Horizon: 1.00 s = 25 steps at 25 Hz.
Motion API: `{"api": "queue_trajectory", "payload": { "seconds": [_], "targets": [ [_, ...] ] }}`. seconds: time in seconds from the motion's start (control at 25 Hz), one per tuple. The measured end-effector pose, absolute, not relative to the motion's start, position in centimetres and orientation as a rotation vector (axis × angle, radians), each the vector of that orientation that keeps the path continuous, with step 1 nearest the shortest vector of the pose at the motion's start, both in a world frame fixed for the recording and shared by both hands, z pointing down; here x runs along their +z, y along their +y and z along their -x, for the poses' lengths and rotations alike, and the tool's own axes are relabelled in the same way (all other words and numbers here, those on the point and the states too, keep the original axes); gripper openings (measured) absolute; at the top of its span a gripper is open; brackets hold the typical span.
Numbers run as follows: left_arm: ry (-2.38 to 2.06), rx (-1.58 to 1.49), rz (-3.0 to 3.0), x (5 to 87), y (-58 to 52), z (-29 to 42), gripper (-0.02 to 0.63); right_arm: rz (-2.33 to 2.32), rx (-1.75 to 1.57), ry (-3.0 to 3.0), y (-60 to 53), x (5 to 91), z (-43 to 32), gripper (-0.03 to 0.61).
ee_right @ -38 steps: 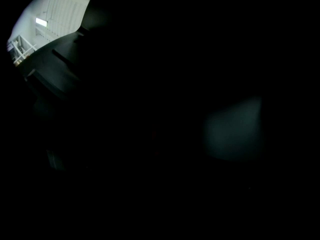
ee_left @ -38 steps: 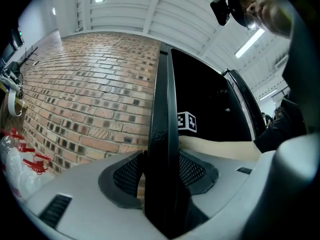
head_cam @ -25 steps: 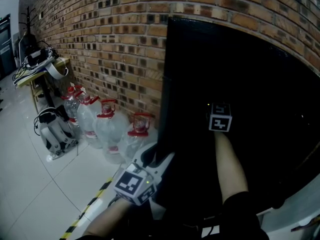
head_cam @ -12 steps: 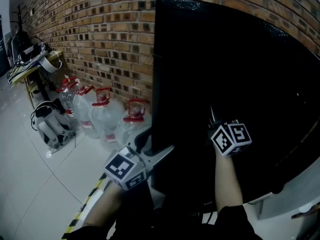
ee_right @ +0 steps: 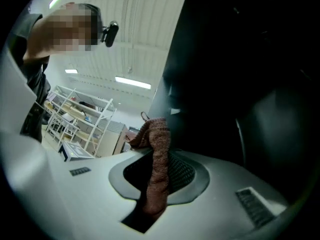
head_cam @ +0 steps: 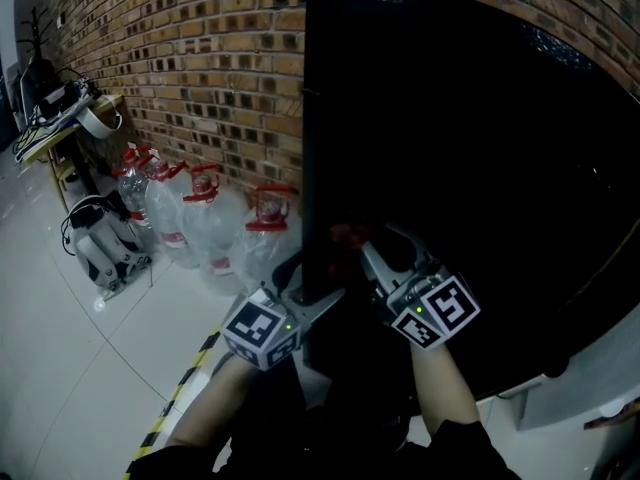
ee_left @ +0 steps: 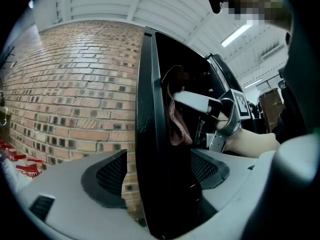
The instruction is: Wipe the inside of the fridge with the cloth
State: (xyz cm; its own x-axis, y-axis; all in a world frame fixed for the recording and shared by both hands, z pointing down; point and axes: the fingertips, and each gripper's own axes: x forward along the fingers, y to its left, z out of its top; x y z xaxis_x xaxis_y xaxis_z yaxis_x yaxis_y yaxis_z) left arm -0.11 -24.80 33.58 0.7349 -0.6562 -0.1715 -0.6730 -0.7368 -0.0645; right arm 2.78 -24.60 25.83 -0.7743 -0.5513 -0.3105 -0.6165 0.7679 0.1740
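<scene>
Head view, from the left: a red-brown brick wall with a row of clear plastic water bottles with red caps standing on the floor at its foot, well apart from the work.

Next, the left gripper sits on the left vertical edge of the tall, glossy black fridge door. The left gripper view shows one jaw on each side of that edge, with the dark panel filling the gap between them. The gripper is clamped on the door.

Further right, the reddish-brown knitted cloth hangs just in front of the door face, near its left edge. The right gripper holds it. In the right gripper view the jaws are closed on the cloth, and a bunched fold stands up above the pads.

Step in hand, as judged: gaining access. The door is gripped and the cloth is ready, but no fridge interior shows in any view, so wiping has probably not begun.

Next move, as judged: swing the door on its edge grip until the cavity is exposed. Then bring the cloth round the edge and press it flat against an inner wall.

Cloth condition: soft, loosely woven and limp, with no visible soiling.
</scene>
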Motion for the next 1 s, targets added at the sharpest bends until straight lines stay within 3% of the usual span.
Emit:
{"api": "queue_trajectory", "payload": {
  "seconds": [0.48, 0.64, 1.0],
  "targets": [
    [1.099, 0.263, 2.788, 33.5, -25.4, 1.2, 0.378, 1.15, 0.397, 2.648, -30.5, 27.4, -4.4, 0.075],
    [1.097, 0.262, 2.792, 33.5, -25.4, 1.4, 0.305, 1.281, 0.379, 2.621, -33.3, 27.5, -5.8, 0.075],
    [1.066, 0.241, 2.82, 34.4, -25.6, 0.7, 0.305, 1.495, 0.433, 2.563, -37.8, 28.2, -8.0, 0.075]
  ]
}}
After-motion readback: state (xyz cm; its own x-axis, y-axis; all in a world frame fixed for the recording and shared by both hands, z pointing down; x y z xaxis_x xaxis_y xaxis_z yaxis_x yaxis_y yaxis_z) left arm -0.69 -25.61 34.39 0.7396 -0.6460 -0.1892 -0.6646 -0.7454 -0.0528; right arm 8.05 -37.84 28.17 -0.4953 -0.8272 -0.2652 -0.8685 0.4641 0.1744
